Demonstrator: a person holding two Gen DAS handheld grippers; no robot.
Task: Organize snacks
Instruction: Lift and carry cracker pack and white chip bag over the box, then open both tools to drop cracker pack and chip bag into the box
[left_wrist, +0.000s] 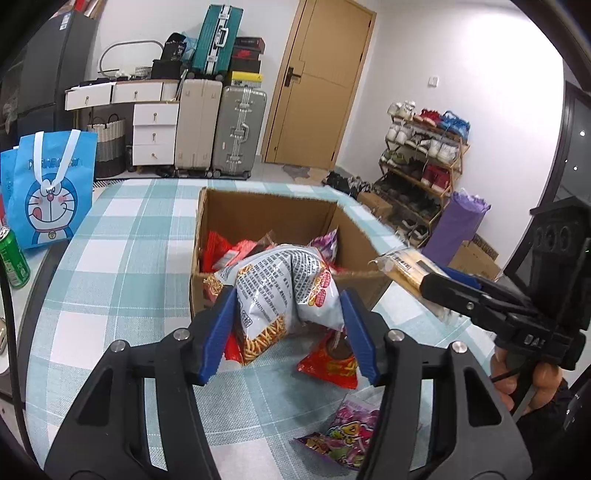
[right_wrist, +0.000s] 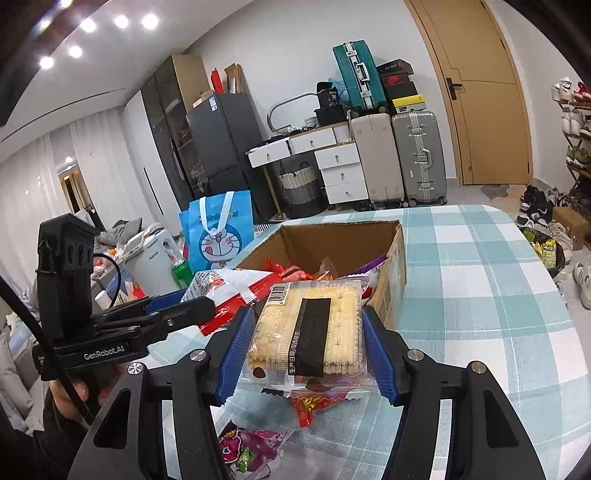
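Note:
My left gripper (left_wrist: 288, 317) is shut on a white and red snack bag (left_wrist: 280, 291) and holds it just in front of the open cardboard box (left_wrist: 258, 210), which has several snack packs inside. My right gripper (right_wrist: 306, 339) is shut on a clear cracker pack (right_wrist: 306, 328) and holds it near the box (right_wrist: 395, 266). In the left wrist view the right gripper (left_wrist: 428, 280) is right of the box with the crackers (left_wrist: 402, 266). In the right wrist view the left gripper (right_wrist: 199, 306) is at the left with its bag (right_wrist: 229, 284).
A red snack pack (left_wrist: 332, 365) and a purple candy bag (left_wrist: 351, 432) lie on the checked tablecloth (left_wrist: 129, 258) below the grippers. A blue cartoon bag (left_wrist: 51, 192) and a green can (left_wrist: 13, 262) stand at the left. Suitcases, drawers and a shoe rack stand behind.

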